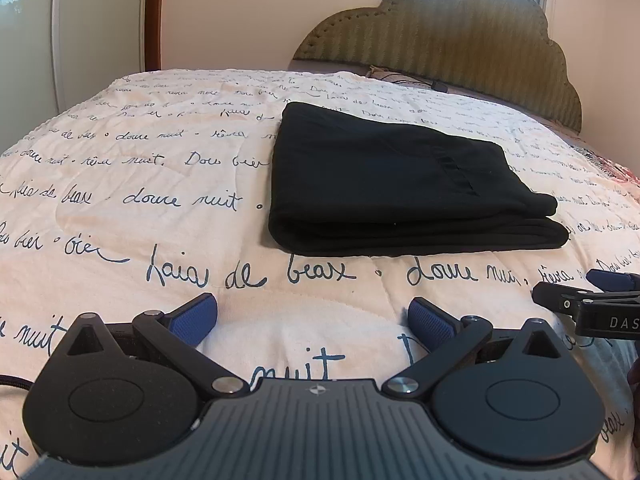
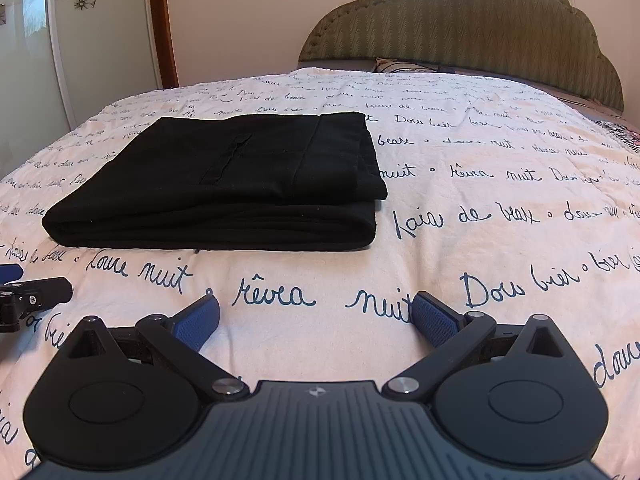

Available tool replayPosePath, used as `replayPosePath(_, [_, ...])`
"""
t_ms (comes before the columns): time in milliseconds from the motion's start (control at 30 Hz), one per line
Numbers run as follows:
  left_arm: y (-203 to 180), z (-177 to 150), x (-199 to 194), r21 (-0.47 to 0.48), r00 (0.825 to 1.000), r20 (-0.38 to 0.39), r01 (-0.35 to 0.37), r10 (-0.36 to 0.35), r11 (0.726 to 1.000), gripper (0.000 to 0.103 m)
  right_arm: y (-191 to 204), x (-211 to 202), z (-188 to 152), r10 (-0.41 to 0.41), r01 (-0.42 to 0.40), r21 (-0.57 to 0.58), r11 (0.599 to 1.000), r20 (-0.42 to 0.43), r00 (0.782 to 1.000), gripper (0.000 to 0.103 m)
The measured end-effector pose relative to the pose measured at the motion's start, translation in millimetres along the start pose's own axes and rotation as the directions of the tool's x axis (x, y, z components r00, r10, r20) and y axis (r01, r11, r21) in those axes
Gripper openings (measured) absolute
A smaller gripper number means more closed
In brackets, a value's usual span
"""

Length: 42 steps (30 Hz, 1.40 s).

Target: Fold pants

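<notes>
Black pants (image 1: 384,184) lie folded into a flat stacked rectangle on the bed, ahead and slightly right in the left wrist view. The right wrist view has the same pants (image 2: 224,184) ahead to the left. My left gripper (image 1: 312,322) hovers open over the cover, short of the pants, nothing between its blue pads (image 1: 196,320). My right gripper (image 2: 316,322) is also open and empty, short of the pants and to their right. Each gripper's tip shows in the other's view: the right gripper (image 1: 592,300) at the right edge, the left gripper (image 2: 24,292) at the left edge.
A white bed cover (image 1: 160,208) printed with dark handwriting spreads under everything. A padded olive headboard (image 1: 460,40) stands at the far end, with a pillow (image 2: 404,66) at its foot. A wardrobe door (image 2: 100,40) and wooden frame stand far left.
</notes>
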<state>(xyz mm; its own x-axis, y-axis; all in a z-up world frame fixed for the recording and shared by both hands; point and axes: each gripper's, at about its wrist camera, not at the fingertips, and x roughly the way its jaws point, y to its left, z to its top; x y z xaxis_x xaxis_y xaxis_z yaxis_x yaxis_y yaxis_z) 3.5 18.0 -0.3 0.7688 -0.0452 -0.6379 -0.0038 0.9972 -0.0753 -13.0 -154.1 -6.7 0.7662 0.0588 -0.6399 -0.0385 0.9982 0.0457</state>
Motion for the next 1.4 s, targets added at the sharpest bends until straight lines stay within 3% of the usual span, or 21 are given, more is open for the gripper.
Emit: replayPosePath(1400, [-2.8, -0.1, 2.0, 0.022, 1.0, -0.006, -0.014, 0.014, 1.0, 0.103, -0.4, -1.3, 0.1, 0.002, -0.002, 0.005, 1.0, 0.002, 1.0, 0.103])
